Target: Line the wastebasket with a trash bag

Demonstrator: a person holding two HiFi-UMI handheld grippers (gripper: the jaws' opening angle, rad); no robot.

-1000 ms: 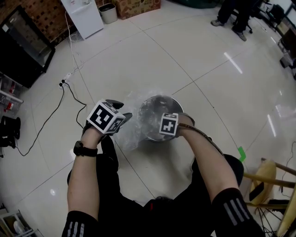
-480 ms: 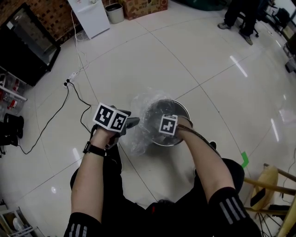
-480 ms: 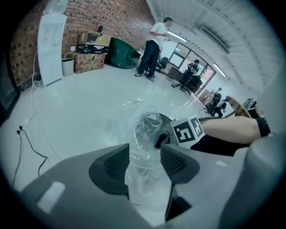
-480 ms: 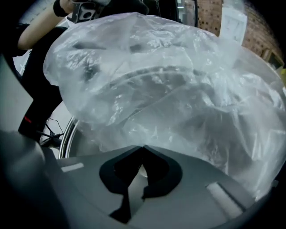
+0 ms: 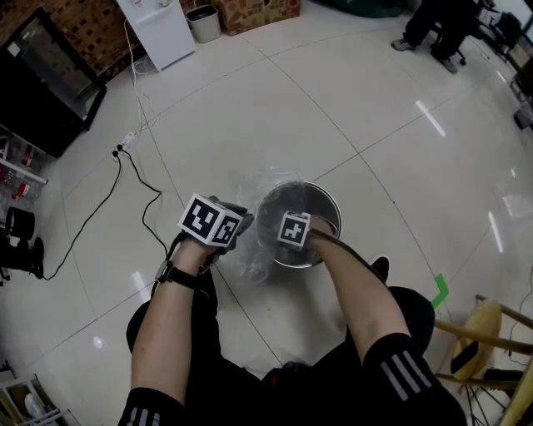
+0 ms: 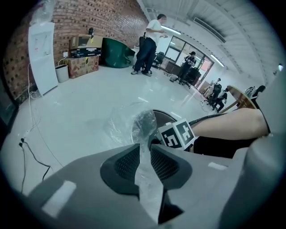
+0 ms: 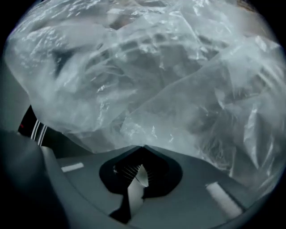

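Note:
A round metal wastebasket stands on the white tile floor. A clear trash bag is bunched over its left rim and spills onto the floor. My left gripper is just left of the rim, its jaws closing, and a strip of bag film is pinched between them. My right gripper reaches down inside the basket mouth. It is shut on a fold of the bag, and crumpled film fills its view. The right gripper's marker cube shows beyond the left jaws.
A black cable runs across the floor at the left, toward a black cabinet. A white cabinet, a small bin and a cardboard box stand at the back. A wooden chair is at the right. People stand far off.
Both grippers have sunk toward the basket. The right one went lower into its mouth, and the left one moved closer to the rim and closed on the bag film.

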